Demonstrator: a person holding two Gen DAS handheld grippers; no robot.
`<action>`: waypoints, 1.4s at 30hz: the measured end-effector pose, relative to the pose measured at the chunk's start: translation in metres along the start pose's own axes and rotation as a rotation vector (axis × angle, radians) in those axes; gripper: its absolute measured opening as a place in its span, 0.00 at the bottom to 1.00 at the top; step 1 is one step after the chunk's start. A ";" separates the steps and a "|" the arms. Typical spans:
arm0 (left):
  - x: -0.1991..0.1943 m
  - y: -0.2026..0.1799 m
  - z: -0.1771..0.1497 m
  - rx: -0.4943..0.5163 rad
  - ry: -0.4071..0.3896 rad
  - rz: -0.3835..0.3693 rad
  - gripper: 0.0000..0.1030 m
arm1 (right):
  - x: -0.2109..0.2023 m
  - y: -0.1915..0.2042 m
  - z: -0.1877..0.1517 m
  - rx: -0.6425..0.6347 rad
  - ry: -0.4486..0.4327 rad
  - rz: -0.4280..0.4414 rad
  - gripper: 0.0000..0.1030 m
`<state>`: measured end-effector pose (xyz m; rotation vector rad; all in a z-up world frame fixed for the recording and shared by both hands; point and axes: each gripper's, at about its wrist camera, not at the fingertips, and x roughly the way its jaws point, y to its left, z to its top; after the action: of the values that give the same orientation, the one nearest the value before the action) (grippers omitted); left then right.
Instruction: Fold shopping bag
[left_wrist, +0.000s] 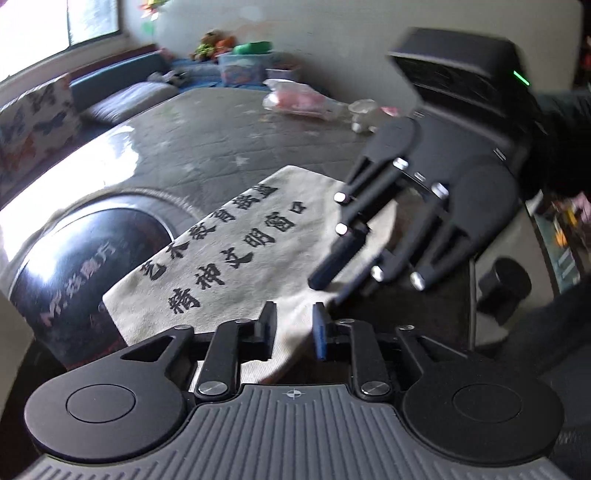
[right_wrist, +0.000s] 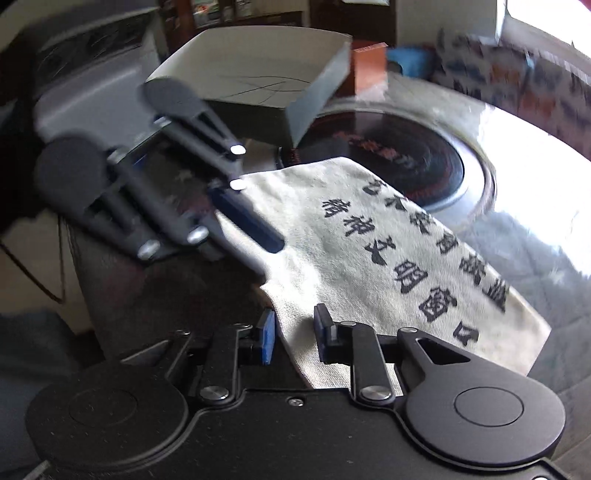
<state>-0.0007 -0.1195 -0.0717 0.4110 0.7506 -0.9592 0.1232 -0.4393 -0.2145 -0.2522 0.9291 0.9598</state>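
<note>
A beige canvas shopping bag (left_wrist: 229, 258) with black printed characters lies flat on the table, partly over a round black hob. My left gripper (left_wrist: 293, 326) sits at the bag's near edge, jaws a little apart, with cloth lying loosely between the pads. From the right, my right gripper (left_wrist: 327, 291) reaches the same edge. In the right wrist view the bag (right_wrist: 369, 258) runs away to the right. There my right gripper (right_wrist: 295, 334) straddles its near corner with a dark gap beside the cloth. The left gripper (right_wrist: 271, 258) comes in from the left at the bag's edge.
The round black hob (left_wrist: 92, 251) is set into the grey patterned table (left_wrist: 221, 129). A grey open box (right_wrist: 258, 85) stands behind the bag. Plastic bags (left_wrist: 295, 101) lie at the far side. A cushioned bench (left_wrist: 37, 122) runs along the window. A black round object (left_wrist: 504, 288) sits at the right.
</note>
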 end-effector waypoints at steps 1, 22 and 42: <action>0.002 -0.002 -0.001 0.012 0.006 -0.002 0.24 | 0.000 -0.003 0.001 0.018 0.003 0.013 0.22; 0.022 0.017 0.001 -0.096 0.040 -0.032 0.09 | -0.001 0.050 -0.019 -0.428 0.014 -0.170 0.25; 0.025 -0.008 0.004 0.146 0.058 -0.033 0.30 | -0.003 -0.013 0.005 -0.014 0.042 0.061 0.20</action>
<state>0.0029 -0.1412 -0.0870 0.5573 0.7435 -1.0400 0.1357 -0.4458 -0.2122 -0.2579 0.9739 1.0208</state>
